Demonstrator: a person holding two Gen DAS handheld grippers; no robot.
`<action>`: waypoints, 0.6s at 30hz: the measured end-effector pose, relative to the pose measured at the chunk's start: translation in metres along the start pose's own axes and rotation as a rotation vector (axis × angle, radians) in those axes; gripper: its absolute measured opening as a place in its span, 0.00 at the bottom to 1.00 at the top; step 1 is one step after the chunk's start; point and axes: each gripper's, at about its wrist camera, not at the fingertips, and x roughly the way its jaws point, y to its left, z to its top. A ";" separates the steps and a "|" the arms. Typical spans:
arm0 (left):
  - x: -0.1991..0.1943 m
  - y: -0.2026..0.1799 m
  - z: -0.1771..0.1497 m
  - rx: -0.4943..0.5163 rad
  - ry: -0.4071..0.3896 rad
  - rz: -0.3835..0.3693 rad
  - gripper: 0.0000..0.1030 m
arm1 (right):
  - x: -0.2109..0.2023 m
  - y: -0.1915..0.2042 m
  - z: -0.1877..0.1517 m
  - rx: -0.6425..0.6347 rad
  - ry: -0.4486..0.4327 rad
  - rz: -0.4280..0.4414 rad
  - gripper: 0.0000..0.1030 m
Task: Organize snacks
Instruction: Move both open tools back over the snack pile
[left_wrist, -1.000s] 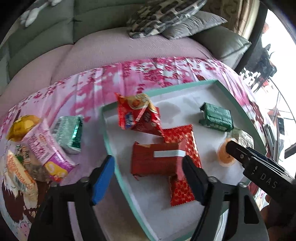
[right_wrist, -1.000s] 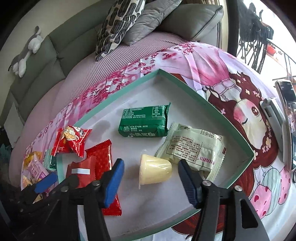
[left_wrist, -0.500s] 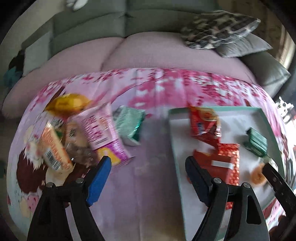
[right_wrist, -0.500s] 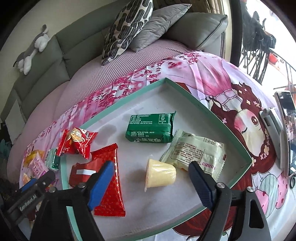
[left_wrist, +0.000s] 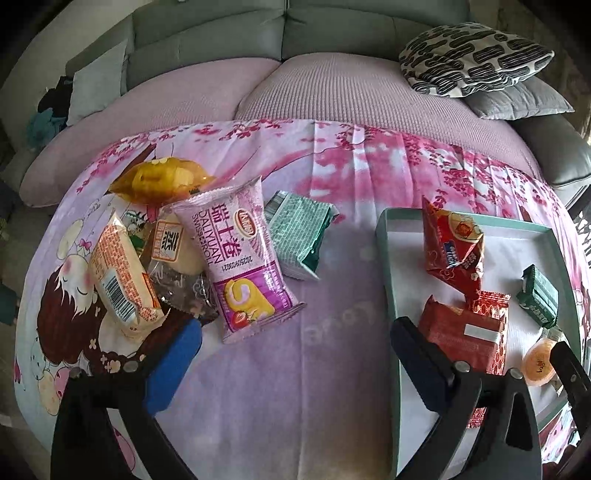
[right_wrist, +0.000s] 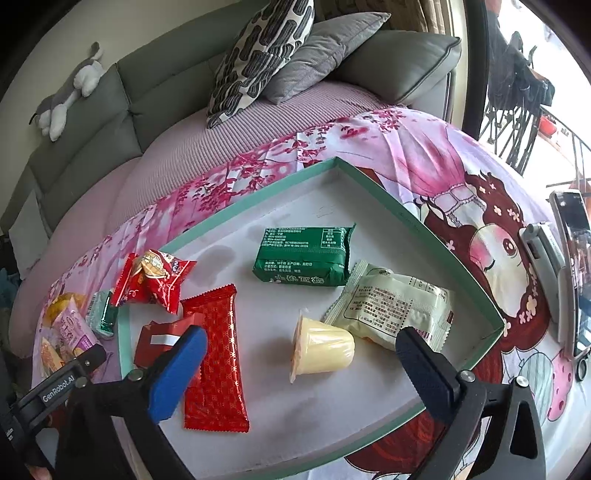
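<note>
Our left claw (left_wrist: 293, 360) is opening over bare pink cloth (left_wrist: 258, 387), nothing between its fingers, with the snack pile (left_wrist: 184, 254) just beyond. Our right claw (right_wrist: 301, 365) is opening around a pudding cup (right_wrist: 323, 349), not touching it, inside the tray (right_wrist: 388, 205) among wrapped snacks.

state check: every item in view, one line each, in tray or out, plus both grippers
left gripper: jaws opening, nothing between
right gripper: jaws opening, jelly cup between, untouched
jelly cup: in tray, on its side
green pack: in tray, flat
purple Swiss roll pack: outside tray, on cloth
tray: open, on cloth
</note>
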 end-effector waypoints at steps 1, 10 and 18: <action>-0.001 -0.001 0.000 0.000 -0.002 -0.007 0.99 | 0.000 0.000 0.000 0.000 0.001 0.001 1.00; -0.002 -0.002 0.000 0.007 0.000 -0.051 0.99 | 0.000 0.000 0.001 -0.009 0.003 -0.004 1.00; -0.009 0.002 -0.001 0.013 -0.008 -0.053 0.99 | -0.005 0.006 0.001 -0.027 -0.006 0.016 1.00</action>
